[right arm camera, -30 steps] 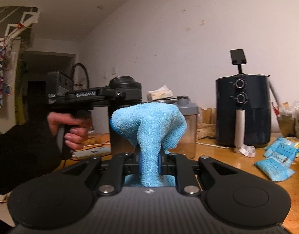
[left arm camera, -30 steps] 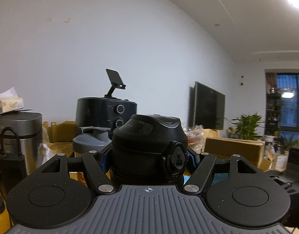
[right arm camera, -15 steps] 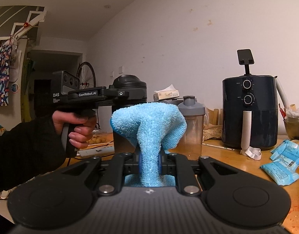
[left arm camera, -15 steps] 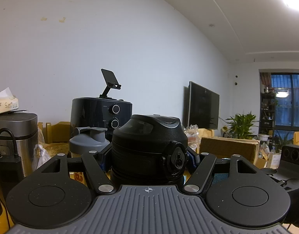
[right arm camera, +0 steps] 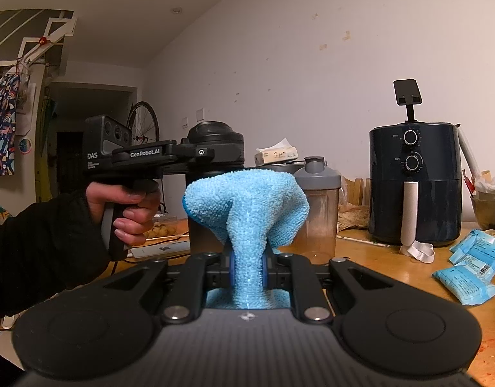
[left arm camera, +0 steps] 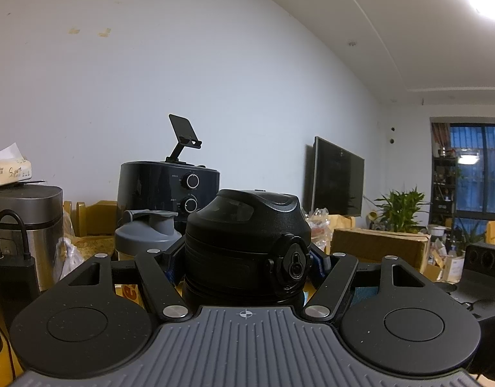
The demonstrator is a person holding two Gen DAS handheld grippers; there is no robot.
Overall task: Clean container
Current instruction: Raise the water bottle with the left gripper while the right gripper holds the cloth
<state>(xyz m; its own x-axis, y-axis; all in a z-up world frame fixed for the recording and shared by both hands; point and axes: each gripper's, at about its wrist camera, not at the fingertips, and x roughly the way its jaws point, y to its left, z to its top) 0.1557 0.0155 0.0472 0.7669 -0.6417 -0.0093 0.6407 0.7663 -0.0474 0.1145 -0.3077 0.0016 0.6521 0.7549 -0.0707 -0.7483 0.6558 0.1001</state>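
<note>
My left gripper [left arm camera: 245, 261] is shut on a black bottle [left arm camera: 247, 242] just below its domed black lid, holding it upright. In the right wrist view the same bottle [right arm camera: 215, 148] shows held up at the left by the left gripper [right arm camera: 199, 158]. My right gripper [right arm camera: 249, 266] is shut on a light blue microfibre cloth [right arm camera: 247, 203], which bunches out above the fingers. The cloth stands in front of the bottle's body and hides most of it; whether it touches the bottle I cannot tell.
A clear shaker bottle with a grey lid [right arm camera: 318, 206] and a dark blue air fryer [right arm camera: 415, 180] stand on the wooden table [right arm camera: 392, 264]. Blue packets [right arm camera: 470, 264] lie at the right. A steel cooker [left arm camera: 24, 225] with a tissue box stands at the left.
Both views have shifted slightly: the air fryer and shaker drift right in the right wrist view and left in the left wrist view. Both grips are unchanged.
</note>
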